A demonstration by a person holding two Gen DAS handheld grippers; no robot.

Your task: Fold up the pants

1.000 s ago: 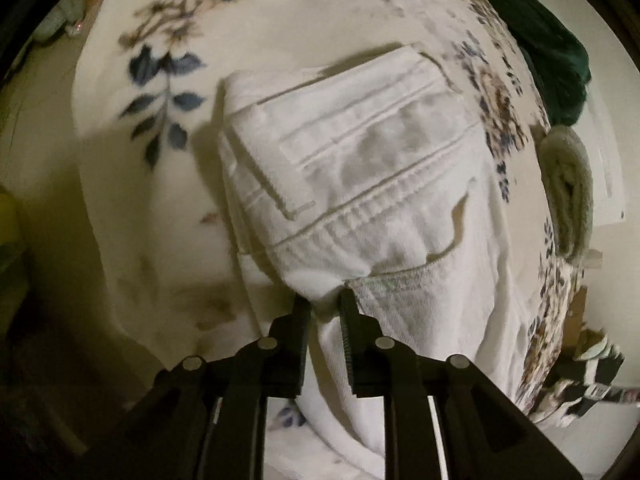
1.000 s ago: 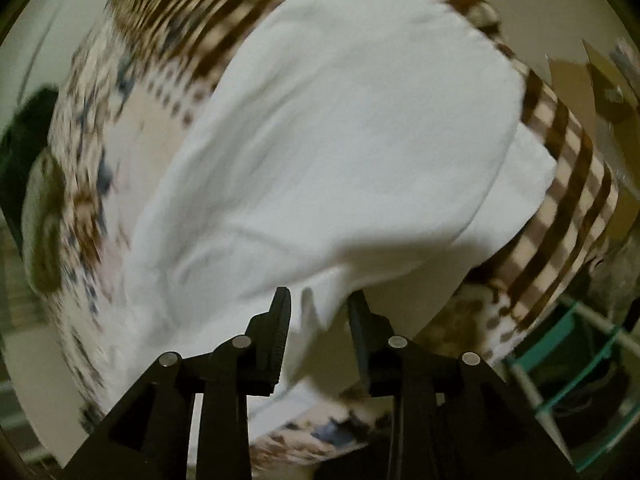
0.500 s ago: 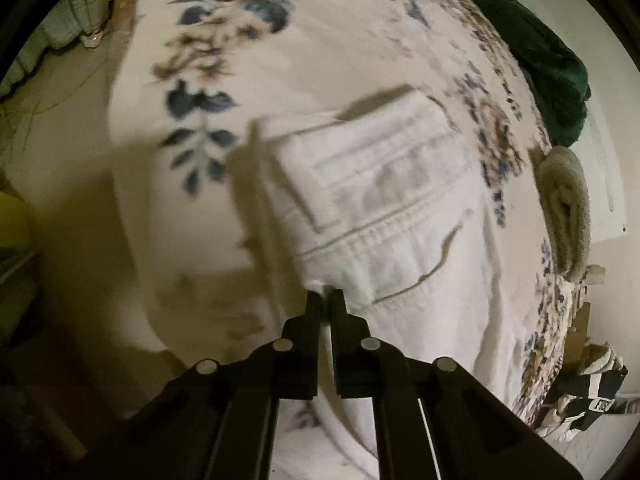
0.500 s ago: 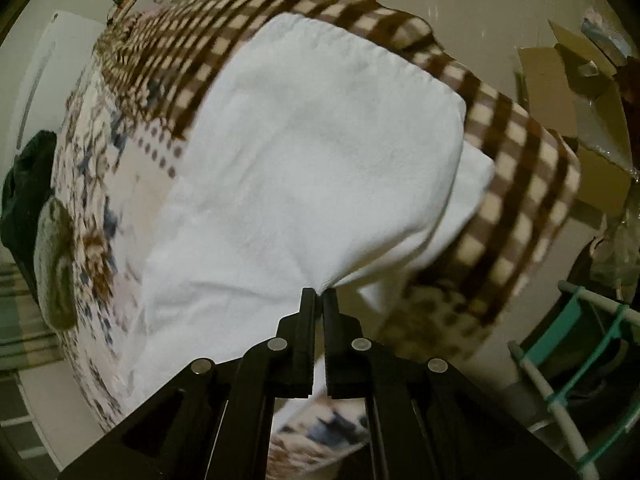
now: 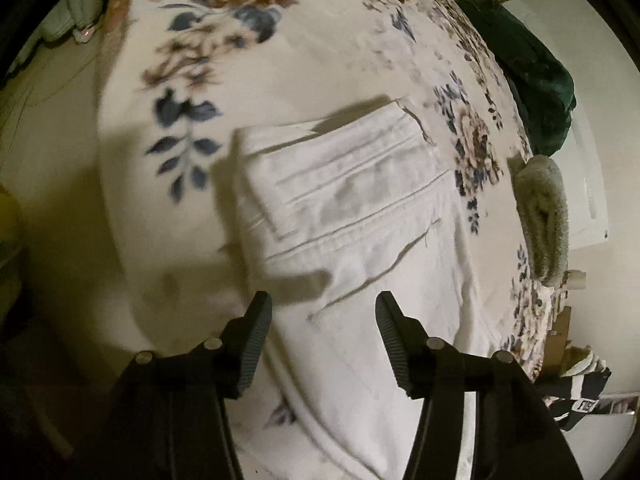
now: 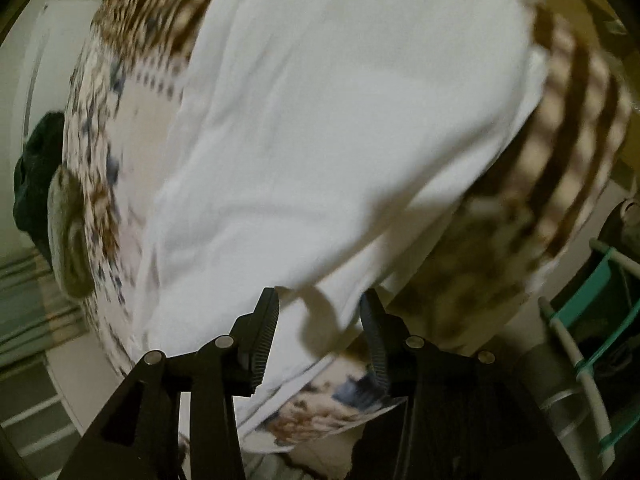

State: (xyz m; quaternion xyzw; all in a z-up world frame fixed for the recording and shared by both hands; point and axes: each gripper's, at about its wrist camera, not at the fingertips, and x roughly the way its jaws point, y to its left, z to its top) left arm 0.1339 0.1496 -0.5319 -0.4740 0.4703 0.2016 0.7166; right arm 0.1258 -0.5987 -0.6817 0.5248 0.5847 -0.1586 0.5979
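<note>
White pants (image 5: 360, 240) lie flat on a floral bedspread (image 5: 248, 80), waistband and pocket end toward the far side in the left wrist view. My left gripper (image 5: 323, 304) is open and empty just above the pocket area. In the right wrist view the leg end of the pants (image 6: 328, 140) lies over the brown checked part of the cover (image 6: 568, 160). My right gripper (image 6: 318, 300) is open and empty over the near edge of the fabric.
A dark green garment (image 5: 536, 80) and a rolled grey-green towel (image 5: 544, 216) lie at the bed's right edge. A teal and white rack (image 6: 592, 320) stands beside the bed on the right. A striped item (image 5: 580, 396) lies low right.
Both grippers were shut on the pants' edge half a second ago and have now opened, letting the fabric go. The pants lie flat on the bed.
</note>
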